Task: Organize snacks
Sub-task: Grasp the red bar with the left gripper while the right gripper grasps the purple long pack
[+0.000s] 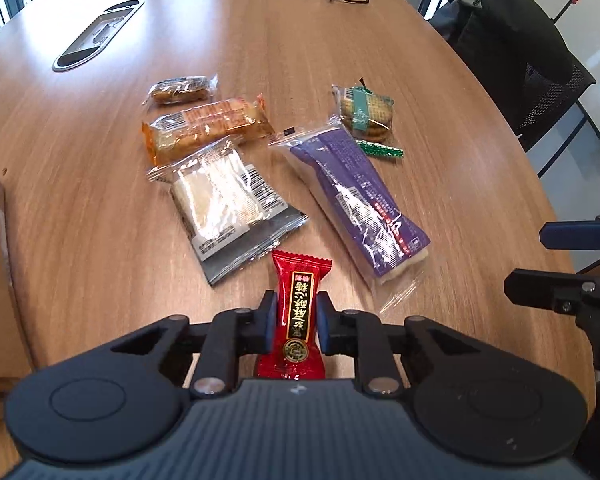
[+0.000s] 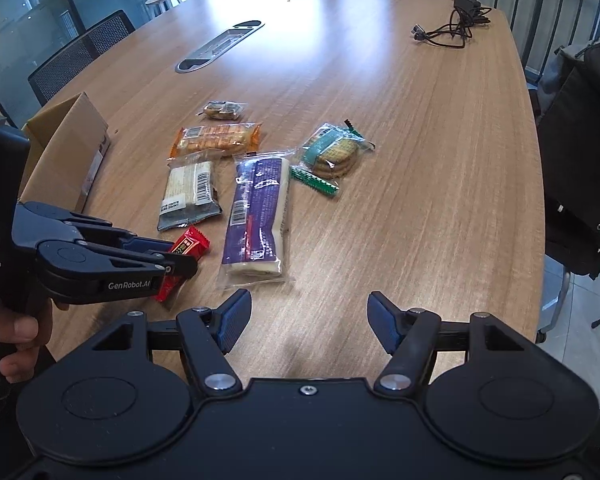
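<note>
My left gripper [image 1: 296, 304] is shut on a red candy packet [image 1: 300, 280], its blue pads pressing both sides of the wrapper just above the wooden table [image 1: 100, 200]. The right wrist view shows the same grip from the side, with the red candy packet [image 2: 192, 245] sticking out past the left gripper [image 2: 176, 258]. My right gripper [image 2: 310, 312] stands open over bare table, nothing between its fingers. Beyond lie a purple packet [image 2: 260, 208], a grey-and-clear packet [image 2: 190, 192], an orange cracker packet [image 2: 216, 140], a small brown packet [image 2: 222, 110] and a green cookie packet [image 2: 332, 152].
An open cardboard box [image 2: 68, 148] stands at the table's left. A black cable bundle [image 2: 452, 20] lies at the far right, and a metal port cover [image 2: 220, 46] is set in the middle. A chair with a black backpack [image 2: 580, 160] stands off the right edge.
</note>
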### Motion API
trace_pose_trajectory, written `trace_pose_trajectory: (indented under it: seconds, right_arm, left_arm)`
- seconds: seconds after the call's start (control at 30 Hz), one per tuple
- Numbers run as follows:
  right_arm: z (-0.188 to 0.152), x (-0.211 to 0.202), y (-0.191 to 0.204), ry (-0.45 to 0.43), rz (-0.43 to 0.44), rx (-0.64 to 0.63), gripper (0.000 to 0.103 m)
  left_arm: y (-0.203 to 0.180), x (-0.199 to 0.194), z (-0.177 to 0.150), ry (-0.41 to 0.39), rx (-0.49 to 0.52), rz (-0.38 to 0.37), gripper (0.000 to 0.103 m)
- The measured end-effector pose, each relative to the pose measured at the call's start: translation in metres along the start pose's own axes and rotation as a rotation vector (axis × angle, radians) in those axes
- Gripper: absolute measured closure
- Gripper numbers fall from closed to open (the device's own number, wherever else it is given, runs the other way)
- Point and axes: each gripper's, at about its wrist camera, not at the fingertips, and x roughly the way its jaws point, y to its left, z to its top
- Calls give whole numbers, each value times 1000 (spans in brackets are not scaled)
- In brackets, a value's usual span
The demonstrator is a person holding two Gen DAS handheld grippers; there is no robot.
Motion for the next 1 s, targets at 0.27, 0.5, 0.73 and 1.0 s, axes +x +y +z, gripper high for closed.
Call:
trace_pose_trajectory:
  seconds: [0.27,0.5,0.73,1.0]
  right_arm:
    - [8,2,9,-3,7,-21,39]
    - [17,3,14,-9,7,-37,39]
    - [20,7,21,-2,9,-53,39]
    - [22,9,19,-11,7,-40,39]
  left_arm:
    - [19,-8,-8,14,-71,0,84]
    - [39,-13,-11,17,-118,25,84]
    - [36,-12,-12,23,-61,57,80]
    - [41,-13,-15,14,-67,54,84]
